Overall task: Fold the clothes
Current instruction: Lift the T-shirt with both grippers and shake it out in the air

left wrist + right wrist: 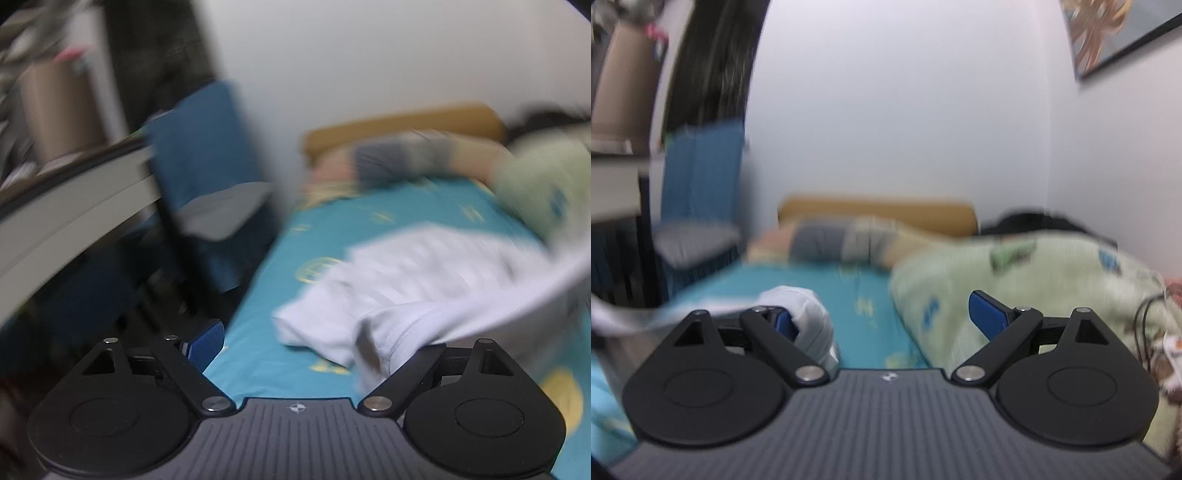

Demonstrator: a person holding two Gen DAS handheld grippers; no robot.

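A white garment [417,291] lies crumpled on the teal bedsheet [280,258]. In the left wrist view, which is blurred by motion, my left gripper [306,339] is open; its left blue pad [205,341] shows, and the right finger is covered by a fold of the garment draped over it. In the right wrist view my right gripper [886,321] is open, jaws wide apart. A bunched part of the white garment [809,321] sits against its left blue pad [785,323]. The right pad [988,314] is bare.
A pale green patterned blanket [1034,288] is piled on the bed's right side. Pillows [842,240] and a wooden headboard [879,212] are at the far end. A blue chair [207,166] and a desk [74,192] stand left of the bed.
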